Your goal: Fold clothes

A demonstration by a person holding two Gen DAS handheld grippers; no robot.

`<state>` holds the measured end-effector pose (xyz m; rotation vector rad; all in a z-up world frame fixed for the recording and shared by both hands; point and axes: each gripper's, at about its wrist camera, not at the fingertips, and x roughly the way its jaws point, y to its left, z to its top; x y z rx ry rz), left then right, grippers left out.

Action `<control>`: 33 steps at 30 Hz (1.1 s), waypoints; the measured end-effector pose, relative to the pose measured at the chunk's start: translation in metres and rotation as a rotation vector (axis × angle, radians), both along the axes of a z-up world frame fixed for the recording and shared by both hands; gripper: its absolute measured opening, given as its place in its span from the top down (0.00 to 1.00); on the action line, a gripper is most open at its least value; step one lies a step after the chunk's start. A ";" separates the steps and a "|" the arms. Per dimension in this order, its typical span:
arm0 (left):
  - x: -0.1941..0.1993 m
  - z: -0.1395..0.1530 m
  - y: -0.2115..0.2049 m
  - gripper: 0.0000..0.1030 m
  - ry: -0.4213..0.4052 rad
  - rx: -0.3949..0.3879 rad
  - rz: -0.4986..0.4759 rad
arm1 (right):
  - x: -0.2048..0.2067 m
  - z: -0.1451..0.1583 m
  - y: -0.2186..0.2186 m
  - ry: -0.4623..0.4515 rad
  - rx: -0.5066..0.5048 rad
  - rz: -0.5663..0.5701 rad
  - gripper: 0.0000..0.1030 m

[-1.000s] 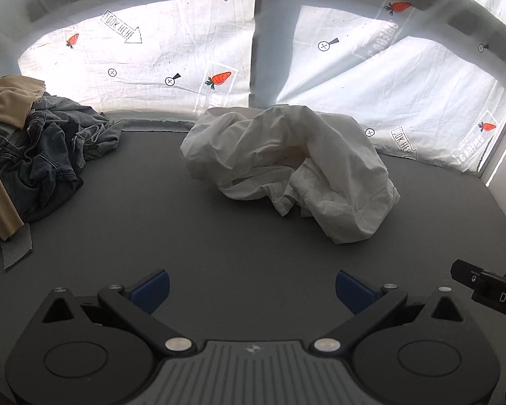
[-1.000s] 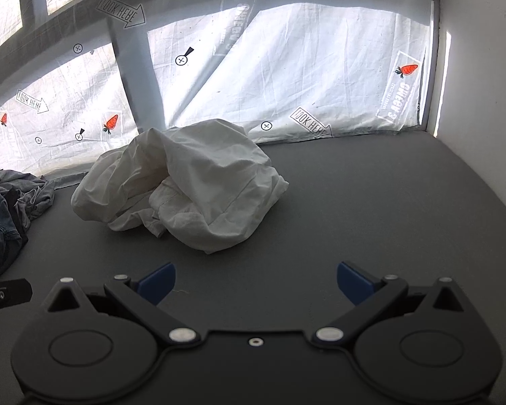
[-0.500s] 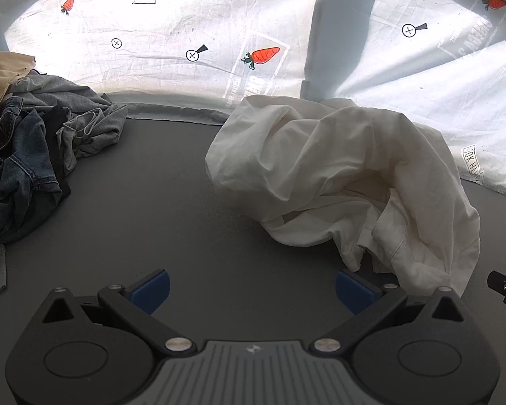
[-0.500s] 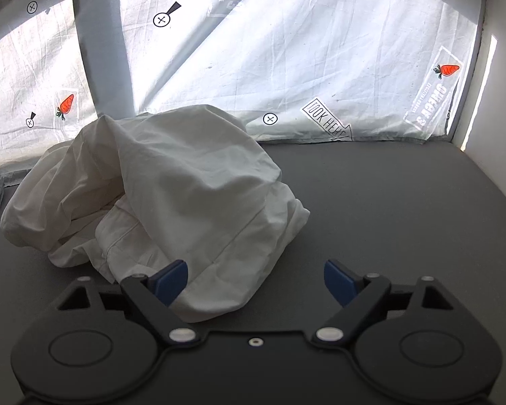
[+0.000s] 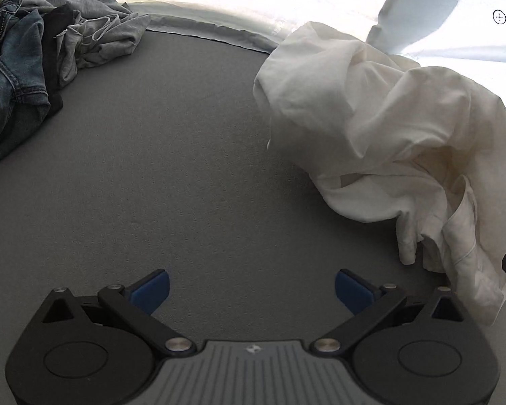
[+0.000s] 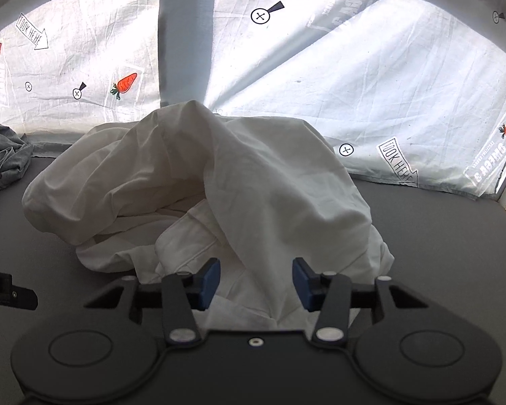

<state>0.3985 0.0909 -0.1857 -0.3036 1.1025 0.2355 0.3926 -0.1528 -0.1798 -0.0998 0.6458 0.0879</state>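
Two closing right fingers [image 6: 209, 278] straddle white garment [image 6: 253, 182].

white garment [image 6: 219, 175]: crumpled in a loose heap, unfolded, near the grey table's [image 5: 172, 168] far edge
clothes pile [image 5: 27, 54]: denim and grey pieces, bunched at the far left corner

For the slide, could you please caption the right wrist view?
Right gripper closing its jaws over a fold of the crumpled white garment on the grey table.

Clothes pile [image 5: 33, 50] cut off at left edge; white garment [image 6: 219, 182] near hem hidden behind right tongs [image 6: 255, 281].
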 end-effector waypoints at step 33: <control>-0.056 0.058 -0.022 0.02 -0.150 -0.038 -0.003 | -0.034 -0.003 -0.066 -0.147 -0.615 0.031 0.88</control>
